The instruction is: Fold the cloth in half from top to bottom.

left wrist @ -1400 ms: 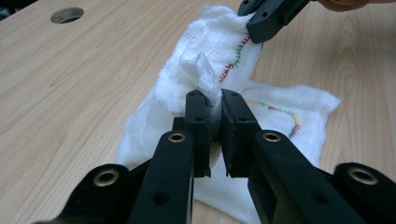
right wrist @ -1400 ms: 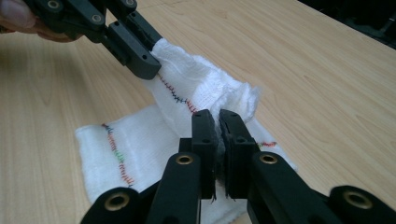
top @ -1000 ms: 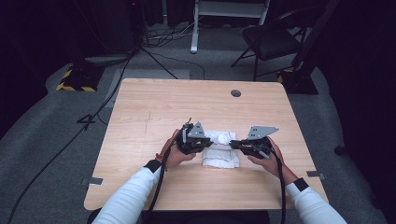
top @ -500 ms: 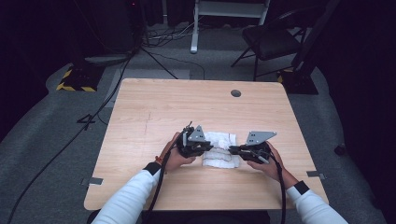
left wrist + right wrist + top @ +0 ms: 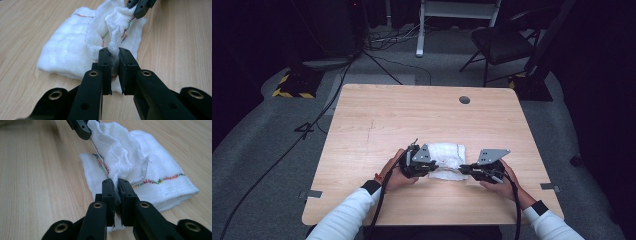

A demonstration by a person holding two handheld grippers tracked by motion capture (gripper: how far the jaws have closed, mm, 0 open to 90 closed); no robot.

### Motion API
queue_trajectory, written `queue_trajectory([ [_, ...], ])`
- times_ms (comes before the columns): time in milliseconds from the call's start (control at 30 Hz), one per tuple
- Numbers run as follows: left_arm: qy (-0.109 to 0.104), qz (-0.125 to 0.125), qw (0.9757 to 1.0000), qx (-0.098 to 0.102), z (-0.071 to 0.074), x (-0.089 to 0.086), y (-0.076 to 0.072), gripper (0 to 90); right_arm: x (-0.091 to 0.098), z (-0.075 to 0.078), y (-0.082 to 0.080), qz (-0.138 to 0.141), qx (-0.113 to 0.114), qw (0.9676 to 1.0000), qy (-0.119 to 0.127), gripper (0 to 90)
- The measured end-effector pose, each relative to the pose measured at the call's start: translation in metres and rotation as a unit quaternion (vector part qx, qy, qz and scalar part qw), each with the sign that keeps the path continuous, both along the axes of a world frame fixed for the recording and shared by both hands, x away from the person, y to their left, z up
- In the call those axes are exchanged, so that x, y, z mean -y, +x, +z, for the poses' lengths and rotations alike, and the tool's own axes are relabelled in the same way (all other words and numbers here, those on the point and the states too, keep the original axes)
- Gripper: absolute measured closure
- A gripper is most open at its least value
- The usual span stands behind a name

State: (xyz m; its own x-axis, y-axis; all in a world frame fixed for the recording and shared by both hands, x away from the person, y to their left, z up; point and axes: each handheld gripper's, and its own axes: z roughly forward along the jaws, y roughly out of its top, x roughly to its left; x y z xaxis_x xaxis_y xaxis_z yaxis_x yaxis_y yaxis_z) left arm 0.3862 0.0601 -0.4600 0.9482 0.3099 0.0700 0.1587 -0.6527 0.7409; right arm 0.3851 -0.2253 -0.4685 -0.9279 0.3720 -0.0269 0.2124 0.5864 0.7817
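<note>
White cloth (image 5: 447,161) on the wooden table (image 5: 387,120) is pinched at opposite edges by the nearly closed left gripper (image 5: 114,56) and right gripper (image 5: 115,185), mid-fold; next, probably lifting both edges together.

Table (image 5: 422,115) evenly lit from above, dark room around it, soft faint shadows under the hands, high view slightly grainy, gripper views bright, white cloth (image 5: 67,50) sharp, nearest black jaws softly blurred

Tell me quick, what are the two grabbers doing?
Left gripper: shut on the white cloth.
Right gripper: shut on the same cloth.
</note>
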Motion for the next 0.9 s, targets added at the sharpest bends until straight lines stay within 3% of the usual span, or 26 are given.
queue_trajectory([
  [367, 0.026, -0.007, 0.9996, -0.002, -0.008, -0.002, -0.011, 74.3, 0.010, -0.006, -0.009, -0.010, -0.007, 0.9998, -0.014, 74.2],
  [633, 0.034, 0.009, 0.9994, -0.008, -0.011, -0.019, -0.019, 69.5, 0.027, -0.004, -0.014, -0.037, -0.004, 0.9993, -0.009, 68.3],
  [767, 0.028, 0.021, 0.9994, -0.009, -0.010, -0.029, -0.020, 67.0, 0.031, -0.004, -0.014, -0.049, -0.001, 0.9987, -0.013, 64.1],
  [900, 0.007, 0.053, 0.9986, -0.005, -0.005, -0.036, -0.016, 59.3, 0.030, -0.003, -0.011, -0.061, 0.001, 0.9981, -0.013, 56.6],
])
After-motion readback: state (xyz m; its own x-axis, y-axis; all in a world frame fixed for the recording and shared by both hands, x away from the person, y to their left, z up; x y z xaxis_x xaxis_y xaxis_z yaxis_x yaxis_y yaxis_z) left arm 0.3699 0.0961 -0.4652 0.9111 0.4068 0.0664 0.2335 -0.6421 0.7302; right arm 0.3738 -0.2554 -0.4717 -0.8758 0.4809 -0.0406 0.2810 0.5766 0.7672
